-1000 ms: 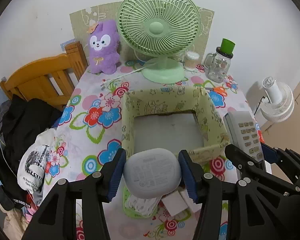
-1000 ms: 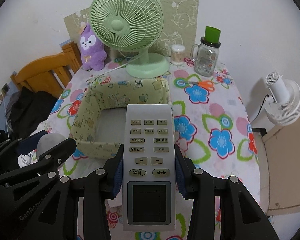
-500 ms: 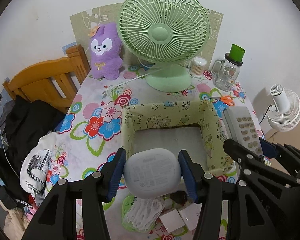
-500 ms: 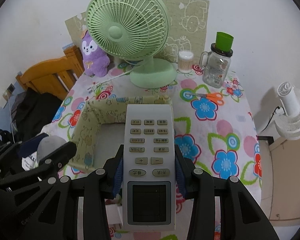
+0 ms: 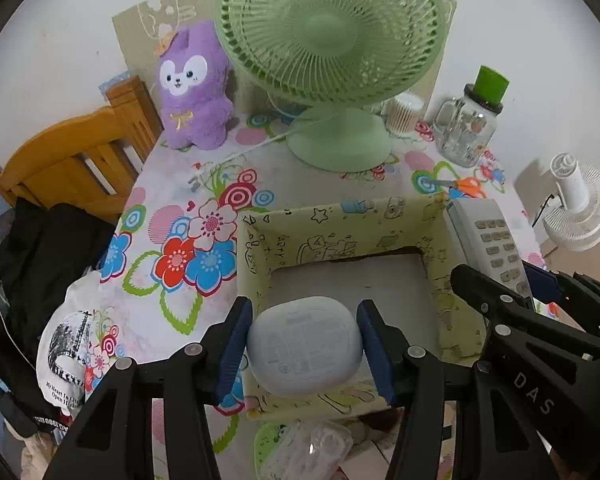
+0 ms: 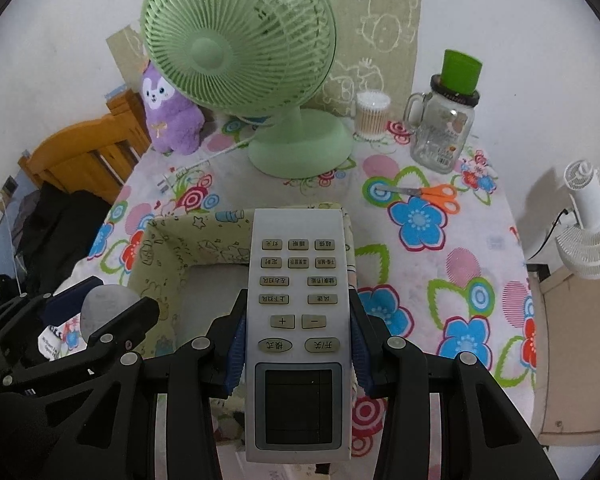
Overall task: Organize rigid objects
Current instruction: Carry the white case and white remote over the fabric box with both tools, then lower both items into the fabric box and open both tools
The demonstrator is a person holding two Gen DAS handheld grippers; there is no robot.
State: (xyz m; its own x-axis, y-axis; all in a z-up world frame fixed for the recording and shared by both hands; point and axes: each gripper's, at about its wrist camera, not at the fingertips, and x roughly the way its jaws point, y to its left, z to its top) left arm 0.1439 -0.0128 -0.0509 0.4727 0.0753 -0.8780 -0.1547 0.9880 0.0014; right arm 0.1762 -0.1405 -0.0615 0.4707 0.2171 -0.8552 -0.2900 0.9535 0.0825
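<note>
Floral table (image 5: 172,184): left fingers (image 5: 232,344) clamp white case (image 5: 304,346); right fingers (image 6: 236,344) clamp remote (image 6: 298,320), over box (image 5: 340,224).

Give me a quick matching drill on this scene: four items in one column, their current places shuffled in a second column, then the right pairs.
Items:
1. remote control
2. white rounded case
3. orange scissors
4. purple plush toy

Places:
A. on the tablecloth in front of the glass jar
B. clamped in the left gripper
C. at the table's back edge, beside the green fan
D. clamped in the right gripper

Pairs: 1-D, 2-B, 3-A, 4-C
</note>
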